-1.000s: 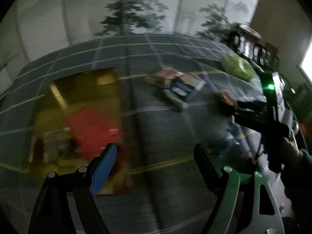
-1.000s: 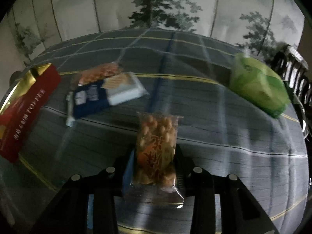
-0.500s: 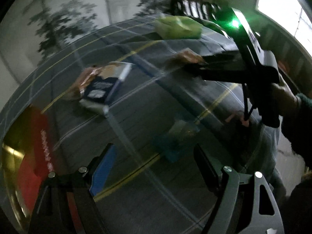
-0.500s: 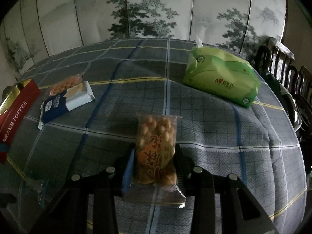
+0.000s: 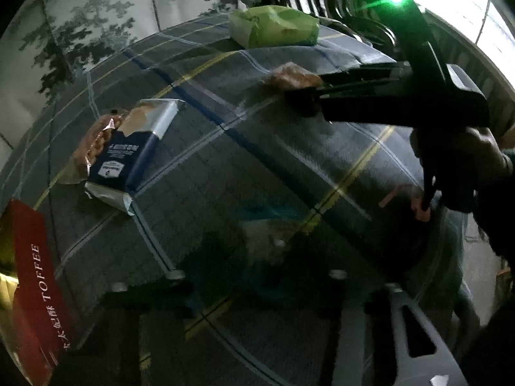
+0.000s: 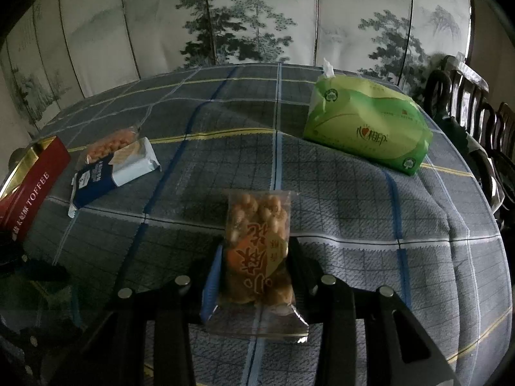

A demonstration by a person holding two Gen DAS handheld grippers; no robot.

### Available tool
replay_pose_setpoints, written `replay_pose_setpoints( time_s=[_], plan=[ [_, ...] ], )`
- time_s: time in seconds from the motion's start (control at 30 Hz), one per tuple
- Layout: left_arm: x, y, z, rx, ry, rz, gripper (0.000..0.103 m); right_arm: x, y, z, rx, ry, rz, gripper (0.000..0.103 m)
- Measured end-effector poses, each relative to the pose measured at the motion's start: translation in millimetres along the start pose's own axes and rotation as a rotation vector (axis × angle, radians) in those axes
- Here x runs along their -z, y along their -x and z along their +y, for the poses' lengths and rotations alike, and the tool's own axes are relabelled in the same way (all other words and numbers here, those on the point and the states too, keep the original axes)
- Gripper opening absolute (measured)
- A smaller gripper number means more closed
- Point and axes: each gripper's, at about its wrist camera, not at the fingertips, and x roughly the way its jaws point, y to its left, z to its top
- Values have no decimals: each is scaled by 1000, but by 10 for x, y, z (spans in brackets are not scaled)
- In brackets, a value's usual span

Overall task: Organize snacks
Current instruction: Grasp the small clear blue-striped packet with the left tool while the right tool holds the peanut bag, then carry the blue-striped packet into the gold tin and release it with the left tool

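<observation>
My right gripper [image 6: 254, 254] is shut on a clear packet of peanuts [image 6: 257, 244] with orange print, held just above the plaid tablecloth [image 6: 370, 218]. The left wrist view shows that same gripper [image 5: 309, 96] and its packet [image 5: 293, 77] at the upper right. My left gripper [image 5: 260, 257] is dark and blurred low over the cloth. Its jaws are closing around a small teal-and-white packet [image 5: 264, 231], which the fingers flank tightly. A red toffee box [image 5: 35, 289] lies at the left edge. A blue-and-white biscuit packet [image 5: 128, 151] lies on a clear packet of orange snacks [image 5: 93, 141].
A green tissue pack [image 6: 367, 128] sits at the far right of the round table. Dark wooden chairs [image 6: 482, 122] stand beyond the table's right rim. A painted folding screen [image 6: 257, 16] backs the table. A hand [image 5: 476, 160] grips the right tool.
My left gripper has swung right from the toffee box, dropped toward the cloth and drawn its wide jaws in around the teal packet. The right gripper shifted a little, still holding the peanuts.
</observation>
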Motion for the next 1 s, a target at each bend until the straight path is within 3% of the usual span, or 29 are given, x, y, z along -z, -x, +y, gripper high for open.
replay_pose_setpoints(
  time_s=[0.53,0.87,1.0],
  plan=[
    [84,247,82,-79,73,-47,26,-4,-8,39,20,18,4,39],
    [127,680,443,-115,211,-137,26,-11,-22,59,23,19,4,39],
    [188,963,728,-183,273,-180,26,-9,-21,63,24,20,4,40]
  ],
)
